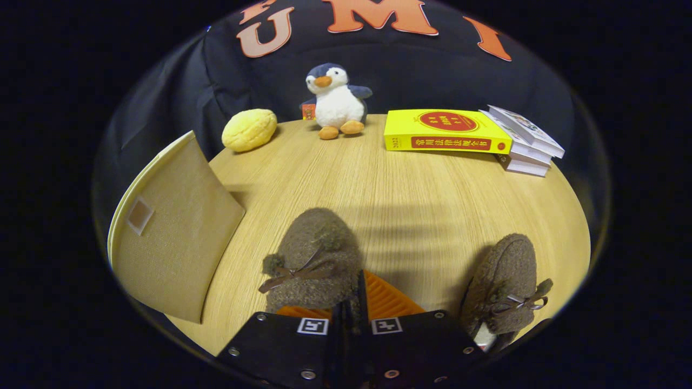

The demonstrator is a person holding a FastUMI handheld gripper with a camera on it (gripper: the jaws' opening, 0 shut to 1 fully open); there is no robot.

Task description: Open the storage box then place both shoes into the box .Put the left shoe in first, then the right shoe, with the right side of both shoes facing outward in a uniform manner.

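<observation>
My gripper (357,302) has its jaws pinching the rim of the near-left shoe (313,259); the storage box (173,227) stands further left, and I fear the thin grip slipping mid-carry

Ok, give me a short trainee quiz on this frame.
1. True or false: both shoes are already inside the box.
2. What stands on the table between the yellow bun and the books? A) a penguin toy B) a mug C) a lamp
3. Fill in: the hand-held gripper has its fingers drawn close together at the rim of the shoe nearer the ____.

Key: 1 false, both lie on the table. 2 A, the penguin toy. 3 box; whether the fingers actually pinch that shoe cannot be told.
</observation>
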